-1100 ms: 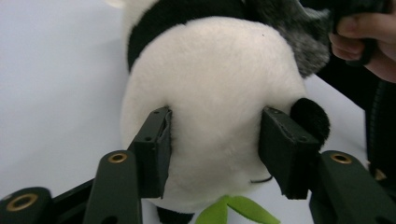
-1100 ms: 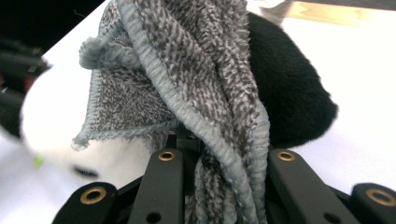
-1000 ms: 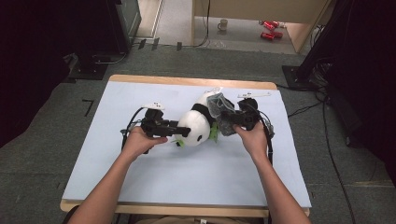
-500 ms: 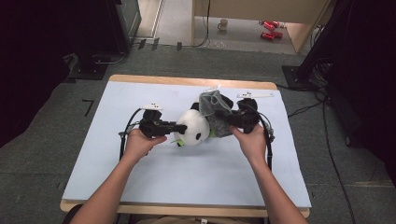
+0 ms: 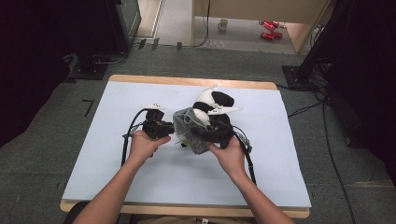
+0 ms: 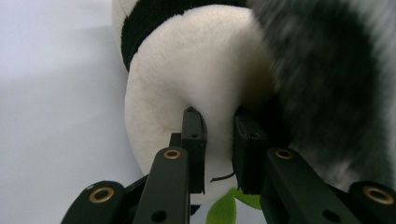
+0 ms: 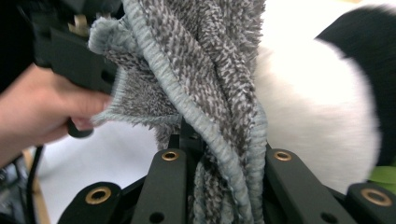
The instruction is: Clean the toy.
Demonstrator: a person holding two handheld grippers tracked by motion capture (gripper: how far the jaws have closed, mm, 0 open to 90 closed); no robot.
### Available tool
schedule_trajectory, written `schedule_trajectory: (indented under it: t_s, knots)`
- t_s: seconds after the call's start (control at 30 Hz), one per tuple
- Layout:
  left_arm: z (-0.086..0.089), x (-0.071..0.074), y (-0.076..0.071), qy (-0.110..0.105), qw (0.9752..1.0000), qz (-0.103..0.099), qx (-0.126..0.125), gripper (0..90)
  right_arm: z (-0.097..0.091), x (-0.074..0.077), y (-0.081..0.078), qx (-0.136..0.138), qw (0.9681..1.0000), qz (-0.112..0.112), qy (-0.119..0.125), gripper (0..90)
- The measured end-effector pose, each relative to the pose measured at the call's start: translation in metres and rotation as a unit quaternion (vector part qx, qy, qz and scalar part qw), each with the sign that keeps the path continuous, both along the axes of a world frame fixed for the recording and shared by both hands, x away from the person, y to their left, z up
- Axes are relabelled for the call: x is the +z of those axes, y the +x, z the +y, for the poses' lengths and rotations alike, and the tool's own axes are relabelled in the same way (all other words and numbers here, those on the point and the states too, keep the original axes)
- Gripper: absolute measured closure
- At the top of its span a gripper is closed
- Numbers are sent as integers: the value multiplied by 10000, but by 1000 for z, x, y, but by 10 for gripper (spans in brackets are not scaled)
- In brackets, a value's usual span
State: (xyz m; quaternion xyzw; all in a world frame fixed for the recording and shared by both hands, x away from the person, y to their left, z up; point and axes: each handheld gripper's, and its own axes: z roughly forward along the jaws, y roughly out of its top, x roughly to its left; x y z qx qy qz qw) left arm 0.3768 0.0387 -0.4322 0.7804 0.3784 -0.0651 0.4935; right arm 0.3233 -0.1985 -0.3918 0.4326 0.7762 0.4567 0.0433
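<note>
My left hand-held gripper point(image 6: 218, 149) pinches a fold of the panda plush point(image 6: 196, 79), jaws clamped on white fur. Plush lies mid tabletop point(image 5: 116, 168), head toward 12 o'clock. My right hand-held gripper point(image 7: 219, 154), at 3 o'clock of the left, is clamped on a grey cloth point(image 7: 205, 70) draped vs. the plush.

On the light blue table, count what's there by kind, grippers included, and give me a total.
Black two-jaw grippers: 2, the left gripper pinching the toy, the right gripper clamping the cloth
Black-and-white plush panda toy: 1
Grey fuzzy microfibre cloth: 1
Total: 4
</note>
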Motion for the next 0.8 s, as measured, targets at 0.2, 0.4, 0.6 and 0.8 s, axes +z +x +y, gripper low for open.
schedule_trajectory:
  t_s: [0.2,0.4,0.6,0.8]
  knots:
    - [1,-3,2,92,9999,50,68,778,8,-21,-3,170,9993,-201,-271,780]
    - [3,-4,3,141,9998,46,115,779,17,-43,-7,330,9985,-180,-397,784]
    - [2,-4,2,145,9998,19,111,776,20,-59,-7,462,9964,-145,-697,785]
    - [2,-3,2,142,9999,-18,82,771,24,-77,-4,537,9943,182,-899,784]
